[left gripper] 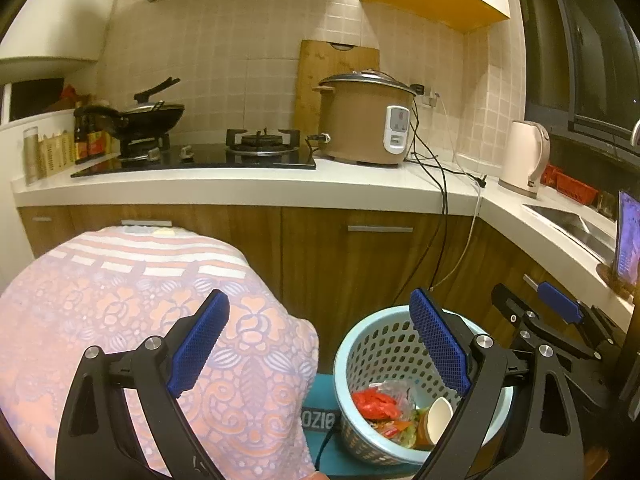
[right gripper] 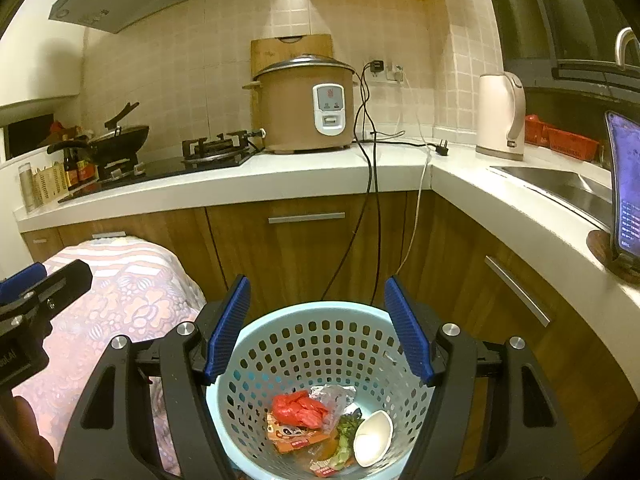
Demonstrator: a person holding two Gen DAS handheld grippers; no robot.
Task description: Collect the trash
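A light blue perforated trash basket (right gripper: 320,320) stands on the floor by the cabinets; it also shows in the left wrist view (left gripper: 360,344). Inside lie a red crumpled bag (right gripper: 300,408), an orange snack wrapper (right gripper: 296,438), clear plastic (right gripper: 336,396), vegetable scraps and a white eggshell-like cup (right gripper: 374,436). My right gripper (right gripper: 318,330) is open and empty, directly above the basket. My left gripper (left gripper: 320,344) is open and empty, between the cloth-covered table and the basket. The right gripper also shows in the left wrist view (left gripper: 560,312).
A table under a pink patterned cloth (left gripper: 140,320) stands left of the basket. Wooden cabinets (right gripper: 304,248) stand behind it, with cables (right gripper: 372,208) hanging down. The white counter (left gripper: 280,192) holds a stove, wok, rice cooker (left gripper: 368,120), kettle (left gripper: 524,156), sink and phone (right gripper: 624,188).
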